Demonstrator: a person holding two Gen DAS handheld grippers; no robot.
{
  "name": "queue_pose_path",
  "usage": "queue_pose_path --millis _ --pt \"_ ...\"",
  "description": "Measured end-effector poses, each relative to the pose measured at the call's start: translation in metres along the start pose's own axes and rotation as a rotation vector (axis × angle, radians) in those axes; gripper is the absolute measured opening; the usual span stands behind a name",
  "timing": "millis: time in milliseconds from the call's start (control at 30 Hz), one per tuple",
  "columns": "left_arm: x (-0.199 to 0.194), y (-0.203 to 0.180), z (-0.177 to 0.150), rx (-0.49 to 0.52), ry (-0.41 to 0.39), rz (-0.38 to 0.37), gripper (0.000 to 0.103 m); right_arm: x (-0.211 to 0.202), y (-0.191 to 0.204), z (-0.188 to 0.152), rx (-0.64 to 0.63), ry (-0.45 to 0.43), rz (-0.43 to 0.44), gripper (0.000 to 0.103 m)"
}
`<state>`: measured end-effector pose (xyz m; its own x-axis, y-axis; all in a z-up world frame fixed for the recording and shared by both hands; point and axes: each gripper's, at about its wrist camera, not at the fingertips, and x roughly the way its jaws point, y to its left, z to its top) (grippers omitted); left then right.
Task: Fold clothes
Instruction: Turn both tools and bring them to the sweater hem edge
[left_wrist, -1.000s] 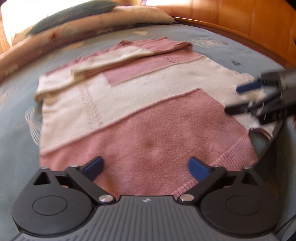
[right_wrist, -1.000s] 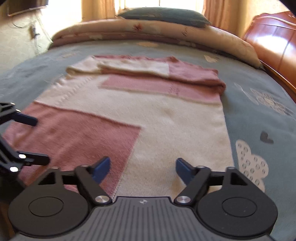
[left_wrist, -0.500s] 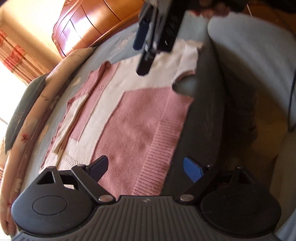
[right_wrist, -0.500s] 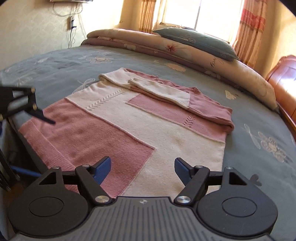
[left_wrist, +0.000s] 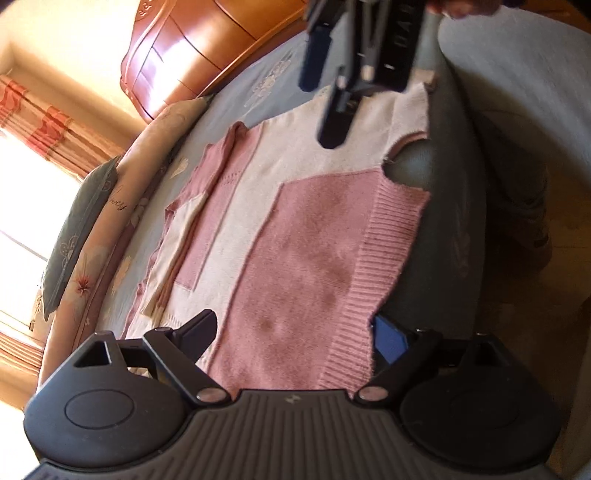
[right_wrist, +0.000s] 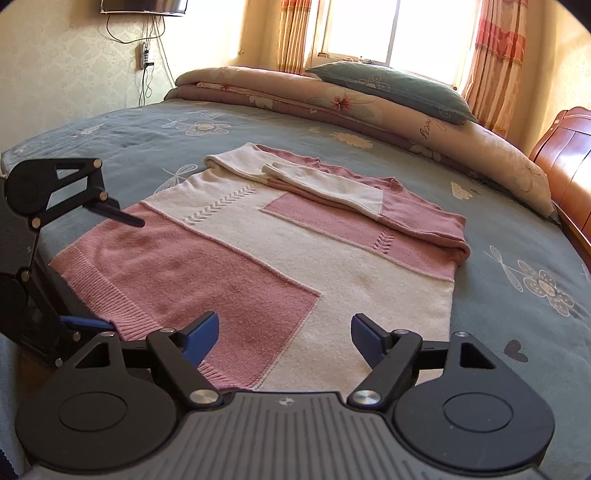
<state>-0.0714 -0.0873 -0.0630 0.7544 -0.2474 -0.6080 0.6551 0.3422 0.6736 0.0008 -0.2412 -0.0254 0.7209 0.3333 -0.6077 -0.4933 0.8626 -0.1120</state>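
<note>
Sweater (right_wrist: 280, 258) hem at bed (right_wrist: 517, 236) edge, left gripper (left_wrist: 295, 338) and right gripper (right_wrist: 284, 332) both agape, empty.

The sweater's (right_wrist: 295, 258) near hem is hidden behind the right hand-held gripper (right_wrist: 284, 338). In the left wrist view that hand-held gripper is blurred and cut off by the top edge. The wall screen (right_wrist: 144, 5) is cropped too.

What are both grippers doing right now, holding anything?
Left gripper: open, holding nothing, ribbed hem of the sweater between its fingers.
Right gripper: open, empty, over the sweater's near edge.
</note>
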Motion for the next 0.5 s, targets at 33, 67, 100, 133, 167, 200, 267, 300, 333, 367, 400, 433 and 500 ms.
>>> queue_pose_path --millis 33,67,100,133,167,200,267,300,333,367,400,433,500 --pt "0.000 0.001 0.000 -0.001 -0.002 0.004 0.090 -0.001 0.001 0.000 -0.001 -0.002 0.010 0.082" --pt "0.000 0.002 0.001 0.000 -0.003 0.007 0.090 -0.001 0.003 0.000 -0.007 -0.005 0.025 0.082" --pt "0.000 0.003 0.001 0.000 -0.001 0.009 0.090 -0.001 0.005 0.000 -0.012 -0.008 0.039 0.082" --pt "0.000 0.004 0.001 -0.002 -0.001 0.013 0.090 -0.001 0.009 0.000 -0.024 -0.008 0.053 0.082" --pt "0.000 0.005 0.001 -0.008 0.000 0.016 0.090 0.000 0.013 0.000 -0.041 -0.009 0.068 0.082" --pt "0.000 0.007 0.001 -0.016 0.001 0.015 0.090 0.001 0.018 0.001 -0.062 -0.009 0.085 0.082" --pt "0.000 0.009 0.000 -0.033 0.001 0.011 0.090 0.005 0.030 0.001 -0.102 -0.007 0.132 0.082" --pt "0.000 0.010 0.000 -0.040 0.002 0.009 0.090 0.007 0.035 0.002 -0.122 -0.006 0.155 0.082" --pt "0.000 0.010 0.000 -0.043 0.002 0.008 0.090 0.010 0.042 0.002 -0.139 -0.004 0.180 0.082" --pt "0.001 0.010 -0.001 -0.045 0.002 0.009 0.090 0.015 0.049 0.002 -0.157 0.006 0.201 0.082" --pt "0.001 0.010 -0.001 -0.047 0.001 0.008 0.090 0.020 0.055 0.002 -0.175 0.017 0.222 0.081" --pt "0.000 0.010 -0.001 -0.048 0.001 0.007 0.090 0.025 0.063 0.001 -0.206 0.027 0.224 0.078" --pt "0.000 0.010 -0.002 -0.050 -0.001 0.005 0.090 0.034 0.078 -0.001 -0.279 0.051 0.215 0.072"
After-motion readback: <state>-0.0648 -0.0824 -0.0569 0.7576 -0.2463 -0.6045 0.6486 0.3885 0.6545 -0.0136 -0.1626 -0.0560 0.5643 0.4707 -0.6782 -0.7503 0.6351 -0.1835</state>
